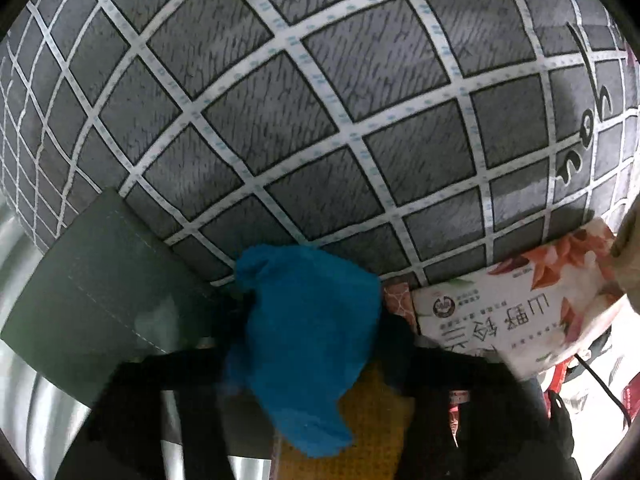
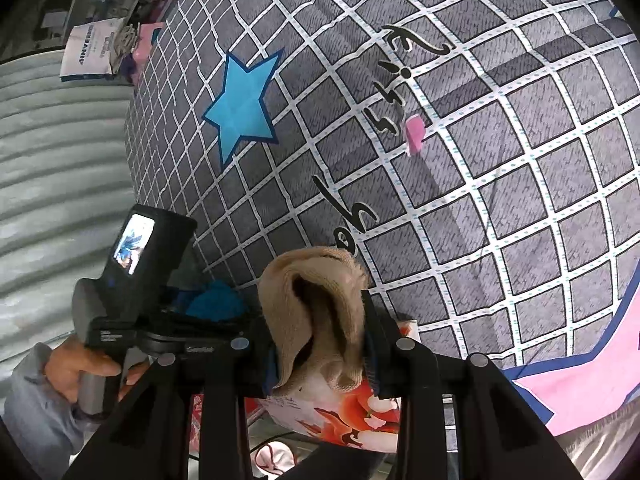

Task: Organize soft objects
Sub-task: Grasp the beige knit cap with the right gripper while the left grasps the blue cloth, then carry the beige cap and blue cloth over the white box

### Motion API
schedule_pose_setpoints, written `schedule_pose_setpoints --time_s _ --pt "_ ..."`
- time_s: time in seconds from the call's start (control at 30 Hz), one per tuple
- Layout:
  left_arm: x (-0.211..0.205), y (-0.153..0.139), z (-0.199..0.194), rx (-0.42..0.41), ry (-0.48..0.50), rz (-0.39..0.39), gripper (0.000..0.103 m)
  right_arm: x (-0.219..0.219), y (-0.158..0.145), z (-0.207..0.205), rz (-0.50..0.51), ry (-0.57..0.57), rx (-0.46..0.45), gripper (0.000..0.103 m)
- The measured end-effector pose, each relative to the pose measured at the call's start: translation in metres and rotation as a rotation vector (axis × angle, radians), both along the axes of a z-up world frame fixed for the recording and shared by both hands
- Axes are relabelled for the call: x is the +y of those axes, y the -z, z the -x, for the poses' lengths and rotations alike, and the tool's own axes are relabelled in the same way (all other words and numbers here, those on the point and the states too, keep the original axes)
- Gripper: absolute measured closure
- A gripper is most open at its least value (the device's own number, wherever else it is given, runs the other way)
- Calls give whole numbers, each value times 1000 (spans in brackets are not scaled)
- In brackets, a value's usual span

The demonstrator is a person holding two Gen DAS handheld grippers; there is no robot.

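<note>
The left gripper pinched a limp blue cloth – light, floppy (best bunched) – while at three o'clock the right gripper clamped a soft beige knit sock.

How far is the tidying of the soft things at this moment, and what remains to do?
No finished pile or container shows, so nothing looks done yet. In hand: the left gripper pinches a blue knitted cloth, and the right gripper is shut on a beige knitted sock. Left: both pieces must be put down, and a small pink item lies on the grey checked bedsheet.
</note>
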State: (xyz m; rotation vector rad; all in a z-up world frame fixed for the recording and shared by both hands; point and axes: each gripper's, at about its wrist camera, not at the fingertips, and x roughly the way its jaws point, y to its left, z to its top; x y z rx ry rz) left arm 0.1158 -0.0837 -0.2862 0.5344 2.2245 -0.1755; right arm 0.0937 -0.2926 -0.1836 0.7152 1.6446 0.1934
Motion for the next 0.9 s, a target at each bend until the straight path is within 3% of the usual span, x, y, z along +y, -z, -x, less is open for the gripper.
schedule_pose_setpoints --time_s 0.13,0.37,0.53,0.7,0.9 --pt "9 -20 -2 -70 -34 88 71 -6 -6 4 9 8 -15 68" --pt "2 -87 -11 -412 20 154 74 -10 -19 6 63 -12 -54 68" --pt "-11 -136 -3 -584 23 235 74 -6 -27 11 108 -31 -75 68" --pt "-33 -174 10 -649 0 320 74 -7 -36 19 159 -39 -93 68" --pt "-57 -189 38 -659 -2 418 74 -18 -50 34 211 -18 -110 68"
